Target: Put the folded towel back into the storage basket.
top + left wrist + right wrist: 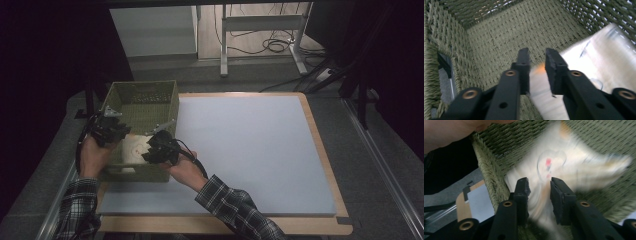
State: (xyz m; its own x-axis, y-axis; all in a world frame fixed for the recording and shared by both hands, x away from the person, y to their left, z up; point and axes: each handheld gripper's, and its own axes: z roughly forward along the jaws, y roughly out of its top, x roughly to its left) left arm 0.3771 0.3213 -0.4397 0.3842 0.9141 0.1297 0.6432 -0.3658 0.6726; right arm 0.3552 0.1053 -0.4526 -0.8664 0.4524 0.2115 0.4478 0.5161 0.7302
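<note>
A green woven basket [142, 84] stands at the left end of the table. Inside its near part lies a white cloth item [134, 148] with a red and orange print. My left gripper [112, 131] is at the basket's near left. My right gripper [159, 147] is at its near right rim. In the left gripper view the jaws [537, 53] stand apart above the basket's floor [524, 27], with the blurred white cloth [599, 55] beyond and between them. In the right gripper view the jaws [539, 182] stand apart over the blurred cloth [564, 157], beside the basket's wall [499, 140].
A pale blue mat [250, 150] on a wooden board covers the table to the right of the basket. Table legs and cables [260, 40] lie on the floor behind. A handle slot [445, 72] opens in the basket's wall. The other hand [449, 130] is close by.
</note>
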